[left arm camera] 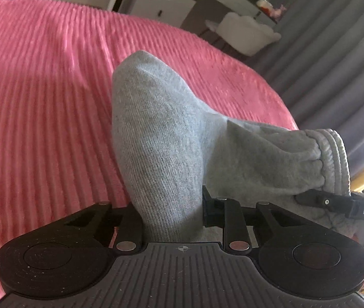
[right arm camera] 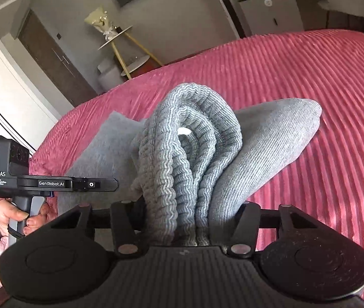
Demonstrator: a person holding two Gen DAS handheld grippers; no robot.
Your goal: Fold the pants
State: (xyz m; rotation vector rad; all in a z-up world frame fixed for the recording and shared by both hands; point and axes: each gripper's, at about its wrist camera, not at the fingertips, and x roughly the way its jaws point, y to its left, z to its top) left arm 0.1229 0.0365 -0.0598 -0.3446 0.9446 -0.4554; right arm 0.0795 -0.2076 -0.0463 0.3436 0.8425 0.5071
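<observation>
"GenRobot.AI", "DAS" on left hand-held gripper

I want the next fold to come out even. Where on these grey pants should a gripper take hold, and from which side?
Grip the grey pants at the ribbed waistband, coming from the near edge over the pink bedspread. Its bunched ribs make a thick, firm ridge, which the right gripper already clamps. The left gripper clamps the smoother fabric beside it.
</observation>
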